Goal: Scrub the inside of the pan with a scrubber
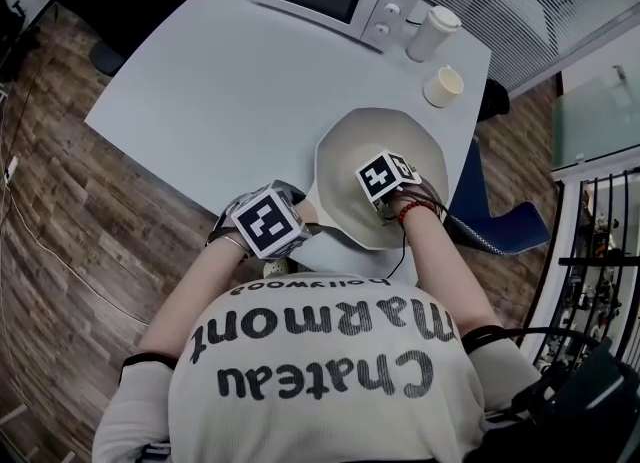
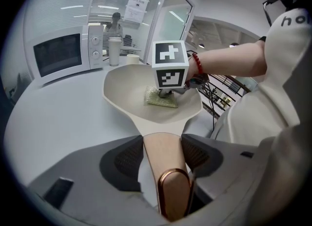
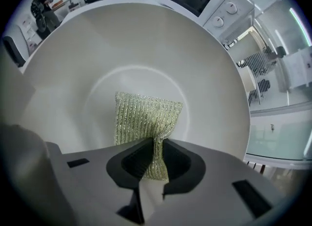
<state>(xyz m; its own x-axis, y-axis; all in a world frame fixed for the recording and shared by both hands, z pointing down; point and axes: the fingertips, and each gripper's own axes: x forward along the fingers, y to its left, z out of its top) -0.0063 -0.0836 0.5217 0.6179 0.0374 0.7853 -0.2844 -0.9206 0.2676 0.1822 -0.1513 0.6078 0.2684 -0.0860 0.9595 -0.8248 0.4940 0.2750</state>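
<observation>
Pan (image 2: 126, 91) handle (image 2: 162, 144) is clamped in your left tool (image 2: 161, 159); your right tool (image 3: 155, 159) pinches only the scrubber's (image 3: 144, 117) edge, so firm strokes could pull it free.

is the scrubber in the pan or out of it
In. The scrubber lies on the floor of the pan, one edge pinched between the jaws of the right gripper.

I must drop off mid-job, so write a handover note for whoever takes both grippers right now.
Left gripper: shut on the pan's handle, steadying the pan on the table.
Right gripper: shut on the scrubber, which lies flat on the pan's floor near its middle.
Done: pan held, scrubber in place inside it.
Left: scrub floor and walls; how much is already scrubbed cannot be told.
</observation>
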